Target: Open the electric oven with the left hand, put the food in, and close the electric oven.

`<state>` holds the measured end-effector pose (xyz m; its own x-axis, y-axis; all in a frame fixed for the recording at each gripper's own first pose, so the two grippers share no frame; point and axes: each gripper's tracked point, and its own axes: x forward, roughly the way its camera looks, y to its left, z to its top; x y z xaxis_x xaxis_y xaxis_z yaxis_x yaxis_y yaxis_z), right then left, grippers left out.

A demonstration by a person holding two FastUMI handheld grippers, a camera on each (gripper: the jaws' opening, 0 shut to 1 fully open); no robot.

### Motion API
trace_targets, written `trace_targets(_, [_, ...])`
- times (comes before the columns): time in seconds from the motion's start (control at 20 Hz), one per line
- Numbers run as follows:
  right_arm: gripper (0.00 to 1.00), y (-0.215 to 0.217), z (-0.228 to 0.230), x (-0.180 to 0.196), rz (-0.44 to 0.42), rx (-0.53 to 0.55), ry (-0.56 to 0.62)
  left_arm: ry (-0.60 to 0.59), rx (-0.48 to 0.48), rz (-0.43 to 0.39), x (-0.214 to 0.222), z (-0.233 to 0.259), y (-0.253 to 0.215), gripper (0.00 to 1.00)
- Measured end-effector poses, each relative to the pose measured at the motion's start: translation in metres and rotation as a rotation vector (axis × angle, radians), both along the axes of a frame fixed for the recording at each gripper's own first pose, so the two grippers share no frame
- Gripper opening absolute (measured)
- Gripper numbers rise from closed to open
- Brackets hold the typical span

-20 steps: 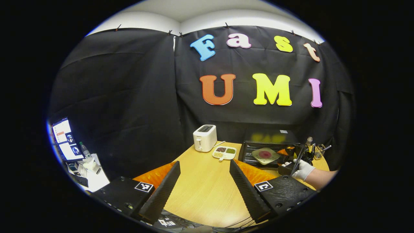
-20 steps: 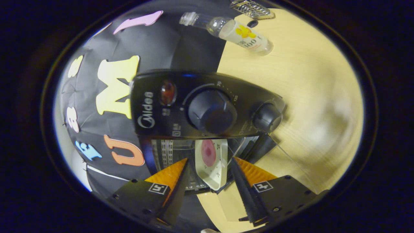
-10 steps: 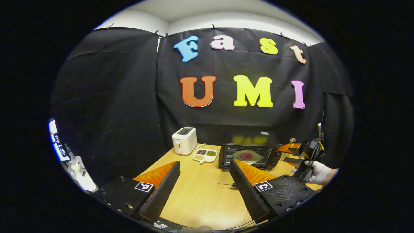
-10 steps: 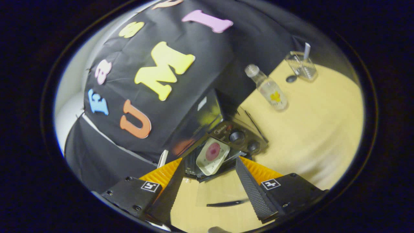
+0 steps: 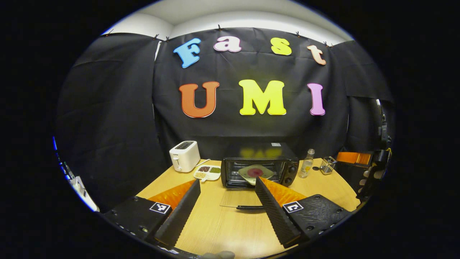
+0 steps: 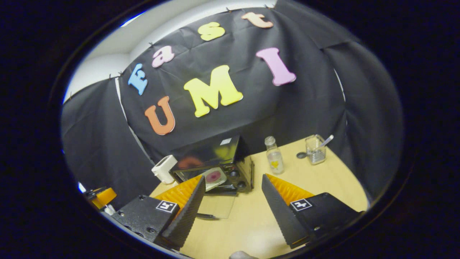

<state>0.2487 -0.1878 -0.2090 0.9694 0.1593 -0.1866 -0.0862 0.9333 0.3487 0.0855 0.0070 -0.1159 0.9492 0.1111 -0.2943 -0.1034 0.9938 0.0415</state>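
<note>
The black electric oven [image 5: 258,166] stands at the back of the wooden table [image 5: 222,230]. Its glass door [image 5: 238,198] lies open and flat in front of it, handle [image 5: 249,207] toward me. Inside the oven rests a pale plate with a pink round of food [image 5: 255,172]. My left gripper [image 5: 227,181] is open and empty, well back from the door. In the right gripper view the oven [image 6: 215,162] and the plate [image 6: 214,177] sit ahead, and my right gripper [image 6: 233,178] is open, empty and away from them.
A white toaster [image 5: 184,155] and a divided snack dish [image 5: 207,172] stand left of the oven. To its right are a small bottle [image 5: 306,168] and a clear holder [image 5: 325,165]. The right gripper [image 5: 354,158] hangs at the far right edge.
The right gripper has drawn back from the oven, leaving the plate inside, and risen to the right. The left gripper has swung to face the oven squarely from farther back.
</note>
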Motion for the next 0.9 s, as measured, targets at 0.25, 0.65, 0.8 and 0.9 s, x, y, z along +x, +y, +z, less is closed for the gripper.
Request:
trace_targets(0.25, [1.0,-0.006,0.036,-0.056,-0.127,-0.195,-0.045,0.005,-0.012,-0.158,0.017,-0.03,-0.018,0.98])
trace_targets(0.65, [0.96,-0.016,0.049,-0.116,-0.204,-0.295,-0.018,0.108,-0.023,-0.21,0.028,-0.113,-0.033,0.98])
trace_targets(0.8, [1.0,-0.032,0.041,-0.129,-0.205,-0.331,0.018,0.188,-0.031,-0.192,0.026,-0.154,-0.053,0.97])
trace_targets(0.9, [1.0,-0.041,0.046,-0.139,-0.201,-0.352,0.02,0.235,-0.04,-0.196,0.026,-0.181,-0.067,0.97])
